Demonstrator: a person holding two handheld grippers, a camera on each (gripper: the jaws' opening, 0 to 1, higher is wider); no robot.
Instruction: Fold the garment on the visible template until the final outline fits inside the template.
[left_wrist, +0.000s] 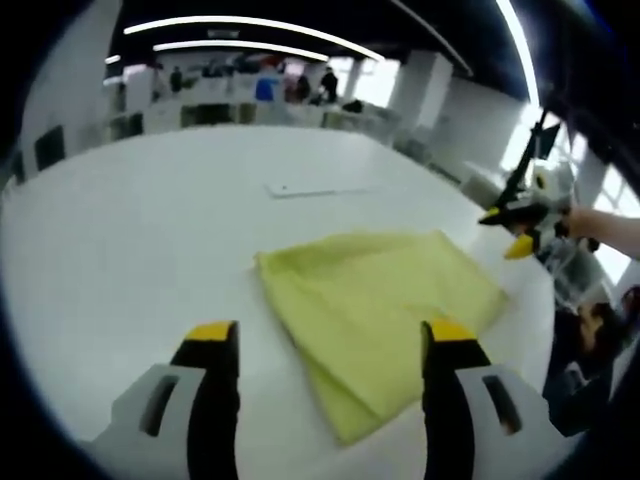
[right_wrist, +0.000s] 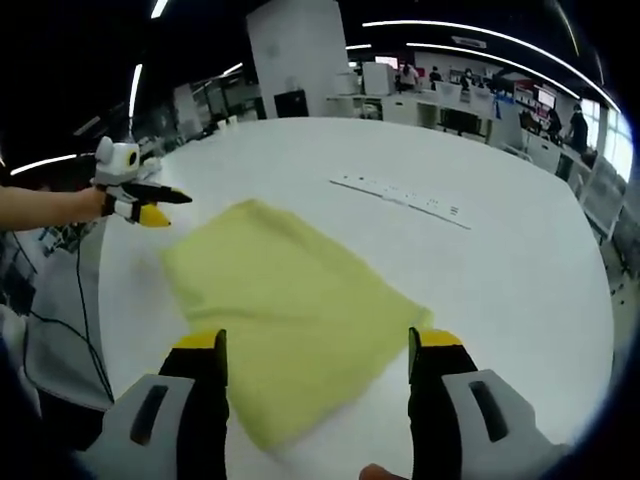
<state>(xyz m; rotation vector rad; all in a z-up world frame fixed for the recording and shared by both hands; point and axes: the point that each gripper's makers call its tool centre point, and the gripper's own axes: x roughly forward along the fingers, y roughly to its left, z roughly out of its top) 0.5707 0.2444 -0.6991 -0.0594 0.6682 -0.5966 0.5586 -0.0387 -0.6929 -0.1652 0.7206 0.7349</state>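
On the round white table (left_wrist: 120, 230) lies a folded soft yellow cloth garment (left_wrist: 380, 300). Both grippers, left (left_wrist: 328, 340) and right (right_wrist: 315, 350), hover empty with jaws apart (holding nothing). A careless grab could undo the folds.

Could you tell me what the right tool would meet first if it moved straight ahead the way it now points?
Most likely the folded yellow cloth garment lying on the white table. The right tool stands open and empty, its jaws framing the cloth's near edge, though depth is hard to judge.
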